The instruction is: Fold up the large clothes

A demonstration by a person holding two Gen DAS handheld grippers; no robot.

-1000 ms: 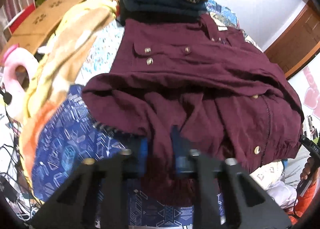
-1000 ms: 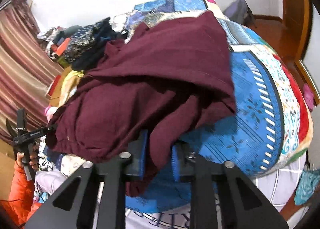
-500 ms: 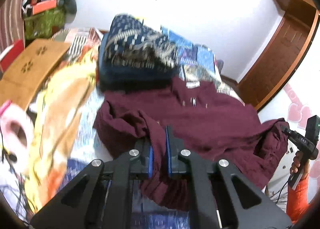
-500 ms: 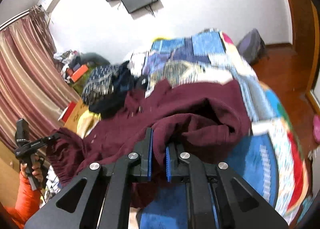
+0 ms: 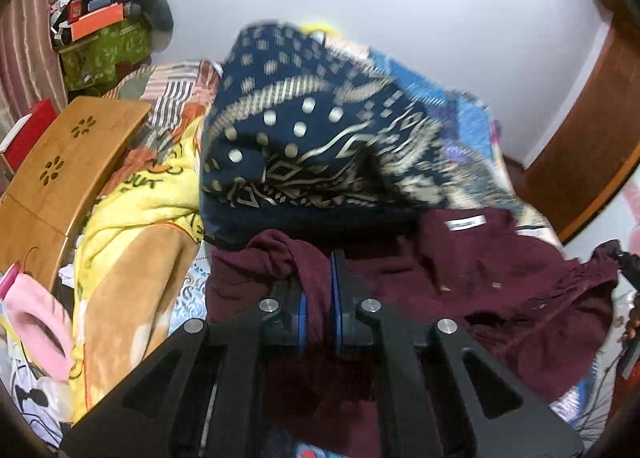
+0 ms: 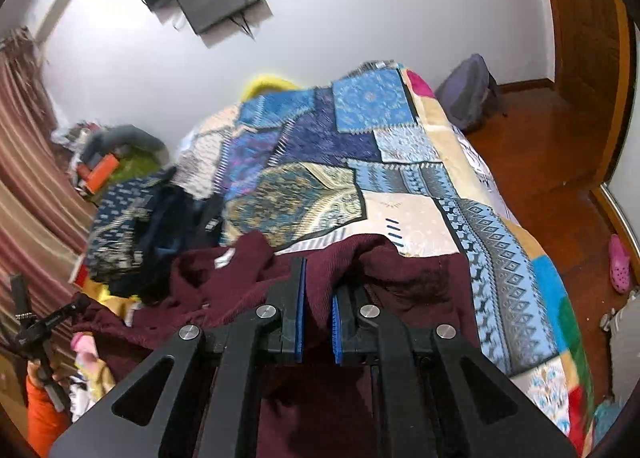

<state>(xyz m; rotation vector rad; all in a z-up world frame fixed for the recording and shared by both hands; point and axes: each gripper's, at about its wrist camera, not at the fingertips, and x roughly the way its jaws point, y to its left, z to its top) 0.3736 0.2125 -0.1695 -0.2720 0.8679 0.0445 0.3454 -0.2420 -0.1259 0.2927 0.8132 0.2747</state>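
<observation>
A large maroon shirt [image 5: 500,290] with small buttons and a white neck label lies bunched on the bed. My left gripper [image 5: 318,298] is shut on a fold of its cloth, which runs up between the blue pads. In the right wrist view the same maroon shirt [image 6: 404,282] spreads over the patchwork bedspread [image 6: 400,178], and my right gripper [image 6: 318,310] is shut on another fold of it. The cloth hangs down below both grippers. The other gripper [image 6: 36,330], held in a hand with an orange sleeve, shows at the far left of the right wrist view.
A pile of folded dark blue patterned clothes [image 5: 304,138] sits just beyond the shirt. A yellow and tan blanket [image 5: 140,238] and a wooden lap table [image 5: 64,174] lie to the left. A grey backpack [image 6: 468,94] and pink slipper [image 6: 618,262] are on the wooden floor.
Both grippers have carried their folds of the shirt up the bed toward the blue pile and the wall, doubling the shirt over itself. The jaws have pinched tighter on the cloth.
</observation>
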